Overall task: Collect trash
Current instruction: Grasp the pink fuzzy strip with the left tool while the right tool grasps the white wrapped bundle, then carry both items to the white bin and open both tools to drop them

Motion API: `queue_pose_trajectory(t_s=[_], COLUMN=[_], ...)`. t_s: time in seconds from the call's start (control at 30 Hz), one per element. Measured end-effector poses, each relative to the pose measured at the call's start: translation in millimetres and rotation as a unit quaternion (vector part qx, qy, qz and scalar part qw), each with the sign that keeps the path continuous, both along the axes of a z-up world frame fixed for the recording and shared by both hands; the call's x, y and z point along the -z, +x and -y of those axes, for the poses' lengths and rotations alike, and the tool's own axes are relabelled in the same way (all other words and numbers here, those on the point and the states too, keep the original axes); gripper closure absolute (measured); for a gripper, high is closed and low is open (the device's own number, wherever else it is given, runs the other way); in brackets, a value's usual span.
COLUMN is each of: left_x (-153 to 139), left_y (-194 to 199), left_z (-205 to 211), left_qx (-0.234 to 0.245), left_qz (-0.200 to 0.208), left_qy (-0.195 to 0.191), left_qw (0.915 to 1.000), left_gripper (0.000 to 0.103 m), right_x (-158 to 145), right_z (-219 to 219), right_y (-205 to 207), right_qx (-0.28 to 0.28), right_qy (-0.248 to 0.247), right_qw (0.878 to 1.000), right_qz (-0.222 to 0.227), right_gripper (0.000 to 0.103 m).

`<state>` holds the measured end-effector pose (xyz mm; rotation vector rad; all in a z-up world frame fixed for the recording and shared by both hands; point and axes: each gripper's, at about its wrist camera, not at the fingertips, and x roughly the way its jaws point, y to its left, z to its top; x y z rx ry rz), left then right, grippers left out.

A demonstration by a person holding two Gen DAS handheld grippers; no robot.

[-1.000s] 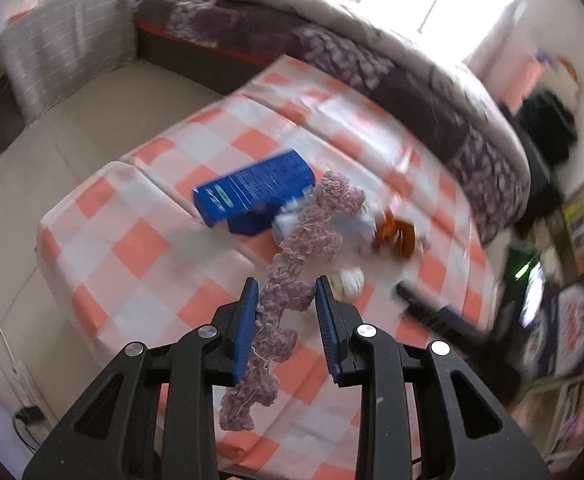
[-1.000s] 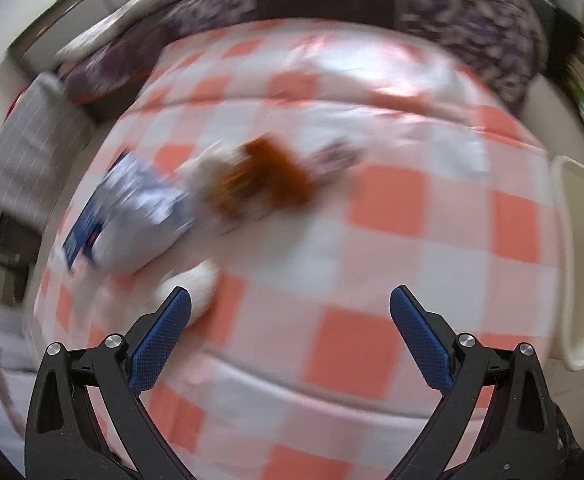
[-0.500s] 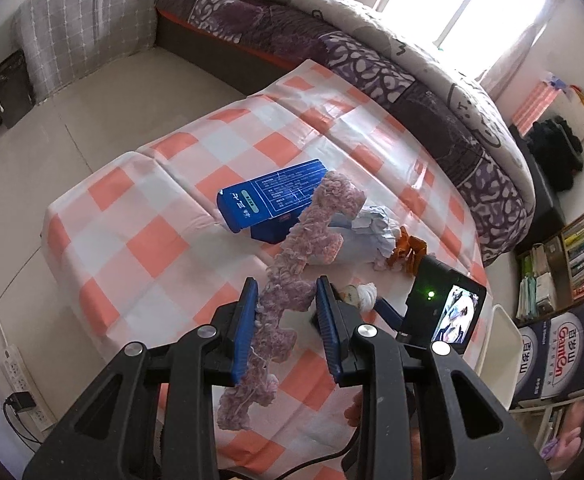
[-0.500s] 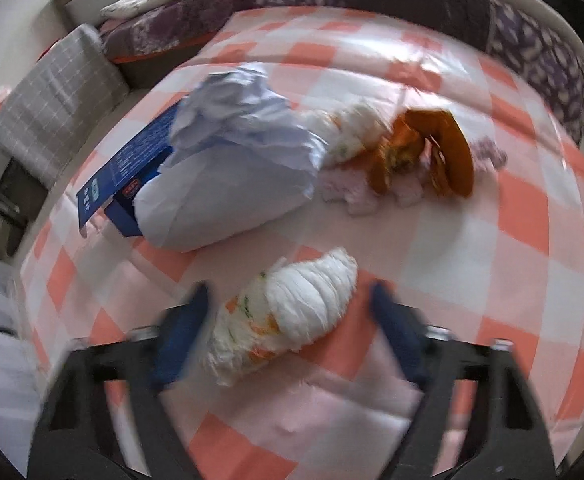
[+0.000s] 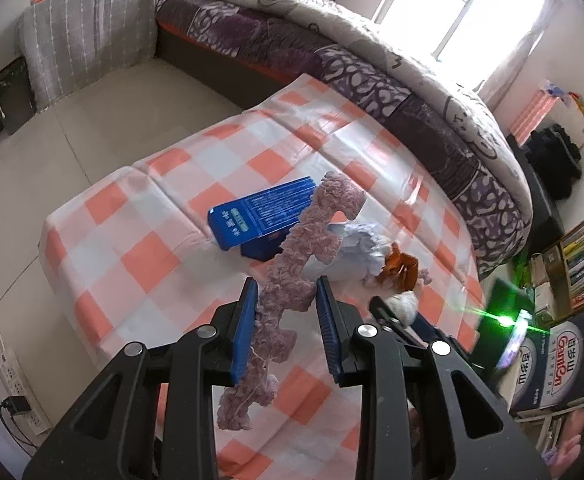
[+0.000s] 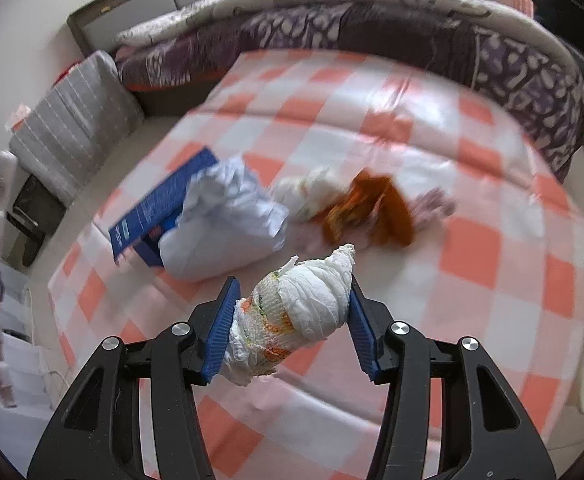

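The right gripper (image 6: 292, 324) has just been closing, and a wad (image 6: 297, 316) of crumpled white paper is now pinched between its blue ribbed pads. The wad is a stubby roll with a twisted tip; its long axis is tilted, the tip pointing up and away to the right, the printed orange-and-green end hanging low to the left. It is held clear of the cloth (image 6: 471, 288).

The left gripper (image 5: 286, 328) is pressed onto a strip (image 5: 292, 280) of fuzzy mauve yarn-like material. The strip is long, knobbly and soft; it runs upward and away between the pads and dangles below them toward the camera.

Beyond the wad, a pile is seen on the cloth: a crumpled pale bag (image 6: 224, 232) just behind it, a flat blue box (image 6: 160, 208) against the bag's left side, a second white wad (image 6: 311, 192) to the bag's right, and an orange wrapper (image 6: 375, 208) touching that wad, blurred.

The cloth is a glossy orange-and-white check, draped over a low surface with creased edges. Behind the pile, a bed (image 6: 371, 28) with a purple patterned quilt is set along the cloth's far edge. To the left of the pile a grey checked cushion (image 6: 76, 120) stands on a pale tiled floor (image 5: 52, 152).
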<state>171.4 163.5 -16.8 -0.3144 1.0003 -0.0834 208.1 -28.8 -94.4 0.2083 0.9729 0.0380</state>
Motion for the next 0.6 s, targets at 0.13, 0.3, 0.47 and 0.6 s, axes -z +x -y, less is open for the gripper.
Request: queue_pose_trajectory(t_s=[0.13, 0.3, 0.47, 0.6], left_x=[-4.6, -7.9, -7.4, -7.3], left_y=[0.7, 2.3, 3.7, 3.7], left_z=[14.4, 34.0, 56.8, 76.9], left_qx=[0.010, 0.022, 0.040, 0.059], left_qz=[0.011, 0.018, 0.021, 0.024], left_qy=[0.001, 0.004, 0.007, 0.008], left_qw=[0.9999, 0.9996, 0.9989, 0.9980], left_gripper=[0.073, 0.073, 0.073, 0.073], right_x=[-18.8, -37.2, -49.7, -56.3], right_z=[17.8, 42.0, 65.0, 84.6], right_y=[-9.8, -20.8, -31.5, -38.3], right_qx=[0.011, 0.025, 0.037, 0.052], right_qy=[-0.013, -0.026, -0.039, -0.044], right_qw=[1.000, 0.998, 0.997, 0.996], right_qz=[0.025, 0.045, 0.057, 0.061], right_gripper=[0.053, 0.053, 0.053, 0.053])
